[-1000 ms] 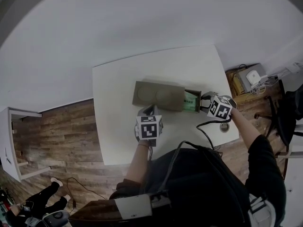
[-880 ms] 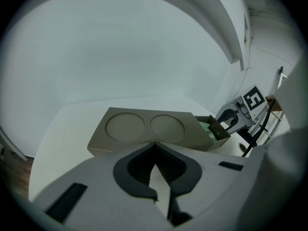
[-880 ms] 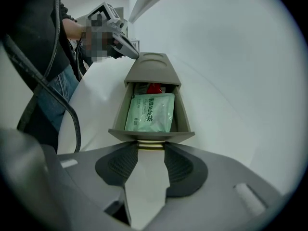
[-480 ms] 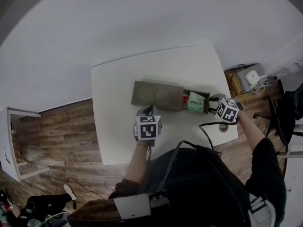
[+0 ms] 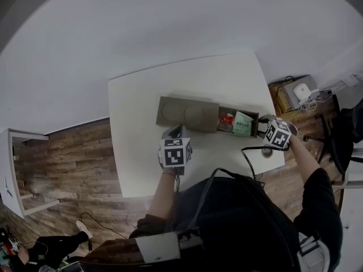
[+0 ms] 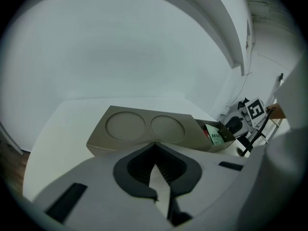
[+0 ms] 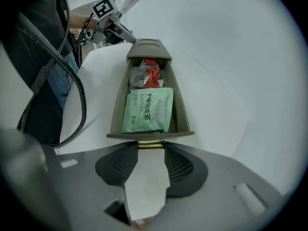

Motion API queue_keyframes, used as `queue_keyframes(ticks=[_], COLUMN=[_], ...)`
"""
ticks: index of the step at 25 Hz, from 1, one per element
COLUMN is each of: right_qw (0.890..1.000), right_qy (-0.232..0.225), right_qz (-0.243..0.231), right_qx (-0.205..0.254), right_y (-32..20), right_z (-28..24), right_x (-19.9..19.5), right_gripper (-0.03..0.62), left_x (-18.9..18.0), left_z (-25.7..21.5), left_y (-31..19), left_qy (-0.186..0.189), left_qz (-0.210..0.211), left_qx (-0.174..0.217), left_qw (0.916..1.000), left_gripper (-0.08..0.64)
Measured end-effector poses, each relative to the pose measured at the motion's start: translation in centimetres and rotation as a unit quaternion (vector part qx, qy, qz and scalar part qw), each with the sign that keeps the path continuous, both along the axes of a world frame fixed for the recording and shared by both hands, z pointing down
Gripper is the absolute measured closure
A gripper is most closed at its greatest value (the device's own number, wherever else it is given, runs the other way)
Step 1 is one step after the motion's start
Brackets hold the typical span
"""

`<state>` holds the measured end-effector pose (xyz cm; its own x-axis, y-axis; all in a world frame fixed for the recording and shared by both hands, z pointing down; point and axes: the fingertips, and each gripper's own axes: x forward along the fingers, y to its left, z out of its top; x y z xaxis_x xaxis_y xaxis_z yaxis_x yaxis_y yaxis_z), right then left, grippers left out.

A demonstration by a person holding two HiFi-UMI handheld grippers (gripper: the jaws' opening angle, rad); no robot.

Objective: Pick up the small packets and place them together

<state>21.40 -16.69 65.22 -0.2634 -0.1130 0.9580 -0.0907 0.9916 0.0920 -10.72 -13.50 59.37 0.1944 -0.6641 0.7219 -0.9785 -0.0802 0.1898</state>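
Observation:
A long grey-brown box [image 5: 187,113] with two round recesses in its top lies on the white table [image 5: 136,146]. Its drawer [image 7: 117,105] stands pulled out to the right. Inside lie a green packet [image 7: 148,109], a red packet [image 7: 153,76] and a silvery packet [image 7: 138,76]. My right gripper [image 7: 150,150] is shut on the brass drawer handle [image 7: 150,145]. My left gripper [image 6: 154,146] is shut, empty, with its tips at the box's near side [image 6: 144,129]. The head view shows the left gripper [image 5: 173,134] at the box's front and the right gripper [image 5: 261,127] at the drawer's end.
A black cable [image 5: 249,157] runs over the table's near right corner beside a round hole [image 5: 267,152]. The table's right edge is close behind my right gripper. On the floor to the right are a carton with devices [image 5: 298,95] and a chair [image 5: 340,135].
The drawer has slid out to the right with my right gripper on its handle, and the red packet now shows behind the green one. My left gripper has stayed at the box.

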Motion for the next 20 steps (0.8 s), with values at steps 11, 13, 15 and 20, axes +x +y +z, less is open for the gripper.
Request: queue_keyframes(ticks=[11, 13, 15, 20], right_qw=[1.000, 1.000, 1.000, 0.999], right_qy=[0.015, 0.020, 0.021, 0.016], right_qz=[0.011, 0.013, 0.020, 0.032], right_qx=[0.003, 0.003, 0.003, 0.005], right_y=[-0.5, -0.6, -0.6, -0.9], right_z=[0.0, 0.0, 0.0, 0.1], right_x=[2.4, 2.9, 3.4, 3.5], right_gripper=[0.425, 0.425, 0.423, 0.423], left_x=[0.1, 0.2, 0.2, 0.1], left_z=[0.0, 0.0, 0.0, 0.1], left_y=[0.0, 0.0, 0.0, 0.0], left_qy=[-0.004, -0.004, -0.003, -0.004], left_qz=[-0.001, -0.001, -0.001, -0.002], left_qx=[0.001, 0.000, 0.001, 0.000], left_qw=[1.0000, 1.0000, 1.0000, 1.0000], left_gripper=[0.563, 0.563, 0.563, 0.563])
